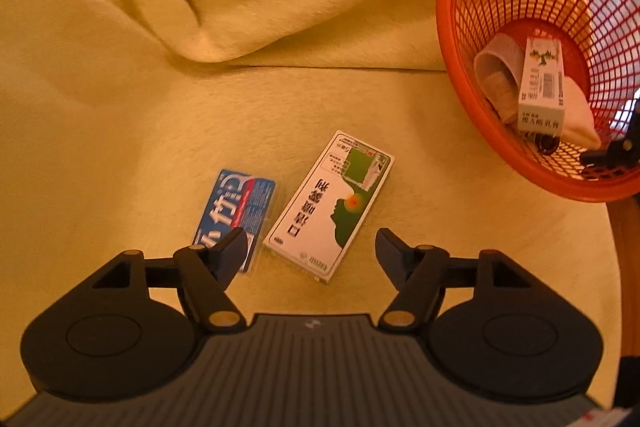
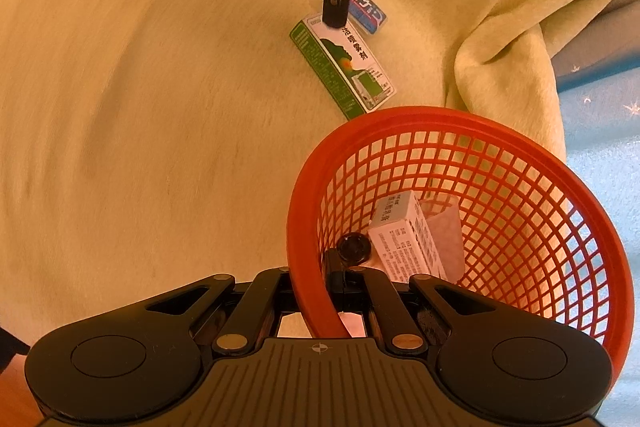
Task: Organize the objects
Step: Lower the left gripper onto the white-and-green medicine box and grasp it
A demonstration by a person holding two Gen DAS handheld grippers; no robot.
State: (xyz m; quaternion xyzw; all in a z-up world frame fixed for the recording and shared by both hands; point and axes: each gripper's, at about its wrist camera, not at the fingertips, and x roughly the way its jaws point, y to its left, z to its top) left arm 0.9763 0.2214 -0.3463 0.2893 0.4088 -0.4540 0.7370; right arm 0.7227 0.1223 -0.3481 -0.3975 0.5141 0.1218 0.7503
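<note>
A: So, our left gripper [image 1: 310, 241] hangs wide open, with the green-and-white box [image 1: 329, 205] just ahead between its fingers and the blue packet [image 1: 236, 213] beside the left finger.

B: And our right gripper [image 2: 340, 287] is pinched on the rim of the orange basket [image 2: 308, 187], which we hold tilted.

A: If we drop crooked, we judge we might snag the packet too.

B: Only the right view shows that rim grip; the left shows the white carton [image 1: 542, 83] inside more plainly.
</note>
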